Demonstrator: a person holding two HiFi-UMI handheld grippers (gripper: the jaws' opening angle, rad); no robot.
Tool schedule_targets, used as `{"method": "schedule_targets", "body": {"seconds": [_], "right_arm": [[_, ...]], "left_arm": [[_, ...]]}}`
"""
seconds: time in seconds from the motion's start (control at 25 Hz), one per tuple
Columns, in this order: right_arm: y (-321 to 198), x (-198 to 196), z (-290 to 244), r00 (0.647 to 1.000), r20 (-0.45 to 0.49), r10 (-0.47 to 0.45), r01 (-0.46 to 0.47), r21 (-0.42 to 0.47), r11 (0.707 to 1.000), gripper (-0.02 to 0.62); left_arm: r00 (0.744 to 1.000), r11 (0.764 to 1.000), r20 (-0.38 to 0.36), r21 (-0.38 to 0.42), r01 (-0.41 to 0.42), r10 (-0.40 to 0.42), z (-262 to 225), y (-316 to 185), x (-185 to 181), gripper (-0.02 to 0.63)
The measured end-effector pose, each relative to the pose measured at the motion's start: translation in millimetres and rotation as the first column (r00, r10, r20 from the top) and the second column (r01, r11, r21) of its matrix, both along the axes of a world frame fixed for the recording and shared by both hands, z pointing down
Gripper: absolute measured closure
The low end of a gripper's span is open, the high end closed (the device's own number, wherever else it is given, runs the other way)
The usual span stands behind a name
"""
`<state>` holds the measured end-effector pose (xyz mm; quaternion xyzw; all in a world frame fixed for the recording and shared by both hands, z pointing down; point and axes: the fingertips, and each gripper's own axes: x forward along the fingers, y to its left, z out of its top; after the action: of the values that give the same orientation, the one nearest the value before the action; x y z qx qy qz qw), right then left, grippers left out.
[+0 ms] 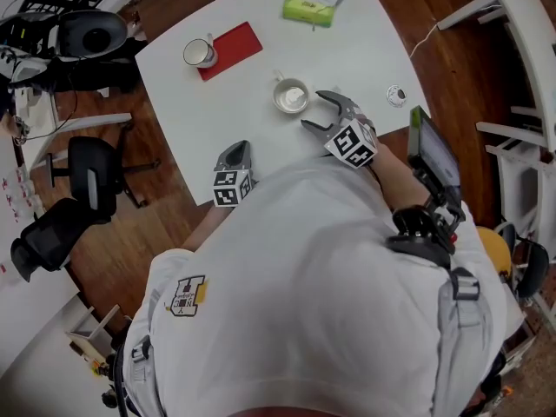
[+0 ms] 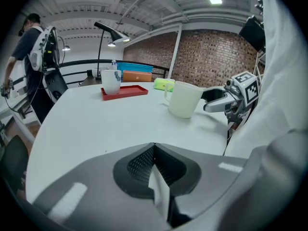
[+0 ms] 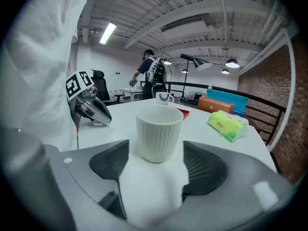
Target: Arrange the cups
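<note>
1. The ribbed cup [image 1: 290, 95] is pictured upright near the middle of the table [image 1: 365, 50], between the spread jaws of the right gripper [image 1: 314, 111]. Neither pad is pressed on it.
2. The right gripper is held at the cup's 4 o'clock. The left gripper [image 1: 237, 150], pressed together and empty, is held at 7 o'clock, near the table edge.
3. A mug [image 1: 199, 53] is seen on the end of the red mat [image 1: 234, 46] at 10 o'clock, and a green pack [image 1: 308, 9] at 12 o'clock.
4. The arranging is judged part done: the ribbed cup is well apart from the mug and has yet to be gripped and placed.
</note>
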<state>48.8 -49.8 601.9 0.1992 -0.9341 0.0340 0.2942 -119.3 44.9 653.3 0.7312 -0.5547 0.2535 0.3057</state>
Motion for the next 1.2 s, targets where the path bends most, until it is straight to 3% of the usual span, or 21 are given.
{"method": "schedule_targets", "body": {"seconds": [0.08, 0.16, 0.44, 0.48, 0.52, 0.64, 0.76, 0.84, 0.92, 1.04, 1.12, 1.2], "right_arm": [[-4.3, -8.4, -2.7, 0.999, -0.011, -0.047, 0.048, 0.046, 0.998, 0.127], [-8.6, -20.1, -4.3, 0.995, -0.021, -0.097, 0.098, 0.083, 0.992, 0.052], [-27.6, -57.3, -3.7, 0.943, -0.114, -0.313, 0.327, 0.138, 0.935, 0.025], [-27.2, -59.8, -0.9, 0.934, -0.127, -0.333, 0.348, 0.131, 0.928, 0.037], [-26.4, -61.5, 1.4, 0.932, -0.133, -0.337, 0.353, 0.126, 0.927, 0.090], [-25.6, -64.8, 2.3, 0.960, -0.109, -0.258, 0.271, 0.128, 0.954, 0.104], [-32.0, -71.2, 2.7, 0.995, -0.088, -0.036, 0.048, 0.140, 0.989, 0.107], [-38.2, -75.4, 3.0, 0.986, -0.078, 0.145, -0.133, 0.144, 0.981, 0.107], [-42.4, -76.3, 3.1, 0.964, -0.065, 0.258, -0.246, 0.149, 0.958, 0.107], [-45.3, -77.6, 4.7, 0.958, -0.061, 0.282, -0.269, 0.162, 0.949, 0.103], [-42.9, -77.0, 6.1, 0.973, -0.075, 0.219, -0.204, 0.173, 0.964, 0.092], [-40.5, -73.3, 3.4, 0.987, -0.094, 0.134, -0.113, 0.197, 0.974, 0.026]], "left_arm": [[1.000, 1.000, 0.023, -0.002, -0.005, 0.005, -5.5, 0.2, -0.9, 0.606], [0.999, 1.000, 0.038, -0.007, 0.001, -0.001, -6.9, 2.4, -3.8, 0.606], [0.998, 0.999, 0.045, -0.035, 0.038, -0.037, -12.0, 13.3, -6.6, 0.606], [0.998, 0.998, 0.044, -0.037, 0.042, -0.041, -12.5, 14.8, -5.9, 0.606], [0.998, 0.998, 0.044, -0.036, 0.043, -0.041, -12.5, 16.3, -5.0, 0.606], [0.998, 0.999, 0.050, -0.032, 0.039, -0.037, -12.9, 19.4, -3.4, 0.606], [0.998, 0.998, 0.052, -0.037, 0.048, -0.046, -11.2, 23.3, -8.6, 0.606], [0.997, 0.998, 0.053, -0.037, 0.057, -0.055, -10.6, 25.7, -13.1, 0.606], [0.997, 0.998, 0.053, -0.039, 0.056, -0.054, -10.7, 26.5, -12.3, 0.606], [0.997, 0.998, 0.050, -0.041, 0.053, -0.051, -9.0, 26.0, -11.5, 0.606], [0.997, 0.998, 0.050, -0.042, 0.055, -0.053, -7.1, 26.9, -13.5, 0.606], [0.997, 0.998, 0.052, -0.041, 0.055, -0.052, -7.1, 28.1, -14.5, 0.606]]}}
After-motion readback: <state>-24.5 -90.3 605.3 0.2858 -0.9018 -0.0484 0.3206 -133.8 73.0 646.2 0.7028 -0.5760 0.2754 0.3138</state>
